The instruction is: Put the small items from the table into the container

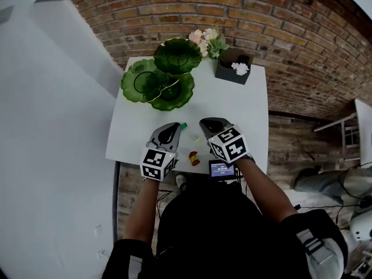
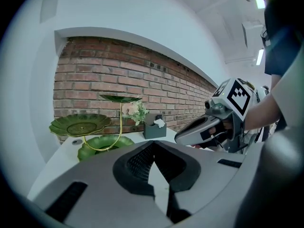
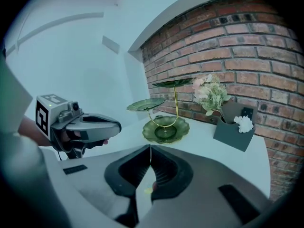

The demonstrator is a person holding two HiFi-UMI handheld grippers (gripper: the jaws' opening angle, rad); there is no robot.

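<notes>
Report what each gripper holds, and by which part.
Nothing. The left gripper and right gripper are both shut and empty; the red item lies loose on the table.

A red brick wall (image 1: 279, 16) backs the white table (image 1: 244, 106) — pale plain wall (image 1: 52, 97) at left, brown planked floor (image 1: 290, 150) at right, ceiling light (image 2: 259, 2) overhead.

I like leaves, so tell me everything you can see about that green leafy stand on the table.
The green stand has three glossy dishes shaped like lotus leaves, at different heights on a thin curved gold stem. It stands upright at the far end of the white table, by the brick wall, next to the flowers. Its dishes look empty.
</notes>
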